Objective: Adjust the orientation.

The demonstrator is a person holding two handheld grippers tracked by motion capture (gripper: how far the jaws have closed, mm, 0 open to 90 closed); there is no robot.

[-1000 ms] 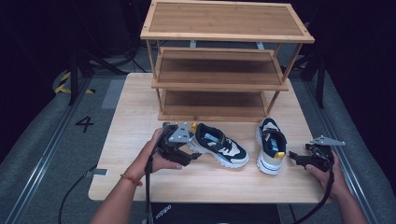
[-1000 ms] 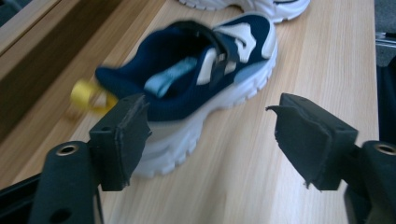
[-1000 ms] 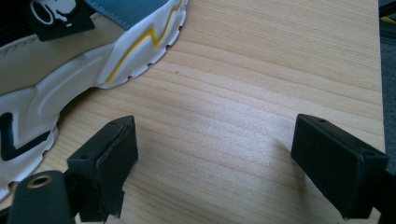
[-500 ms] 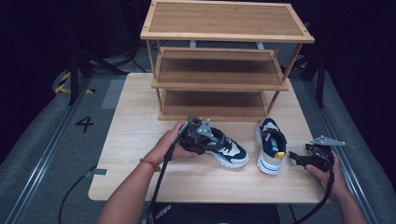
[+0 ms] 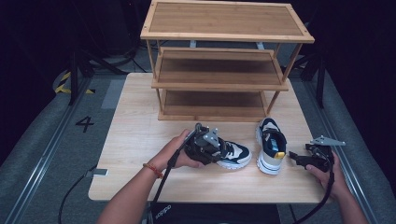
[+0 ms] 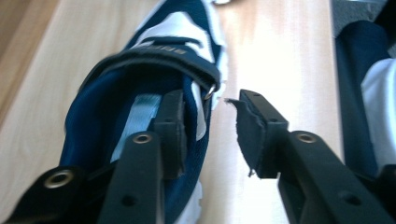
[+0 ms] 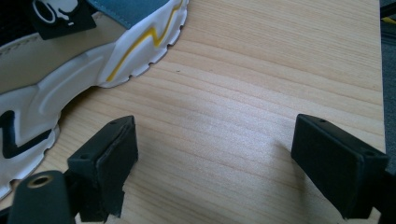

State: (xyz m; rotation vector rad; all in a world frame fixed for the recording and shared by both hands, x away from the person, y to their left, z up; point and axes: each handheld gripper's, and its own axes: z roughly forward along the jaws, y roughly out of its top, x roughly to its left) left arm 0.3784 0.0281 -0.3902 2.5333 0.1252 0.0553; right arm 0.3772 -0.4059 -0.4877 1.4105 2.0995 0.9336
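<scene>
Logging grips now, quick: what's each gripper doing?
Left gripper: open, jaws just been closing astride one shoe's side wall, outer pad not touching.
Right gripper: open, empty, beside the other shoe.

A three-tier wooden shoe rack (image 5: 219,60) stands at the far side of the bench (image 5: 135,140), its top framed by a raised rim and its two lower shelves bare. The bench is a pale wooden board with rounded corners, and the grain runs across it. Around it lies grey carpeted floor (image 5: 42,158), with a dark rail running along it at the left. A black number four (image 5: 85,123) is marked on the floor left of the bench, and a strip of yellow and black hazard tape (image 5: 64,82) lies farther back, beside the dark legs of a stand (image 5: 74,74). The background beyond the rack is dark.
</scene>
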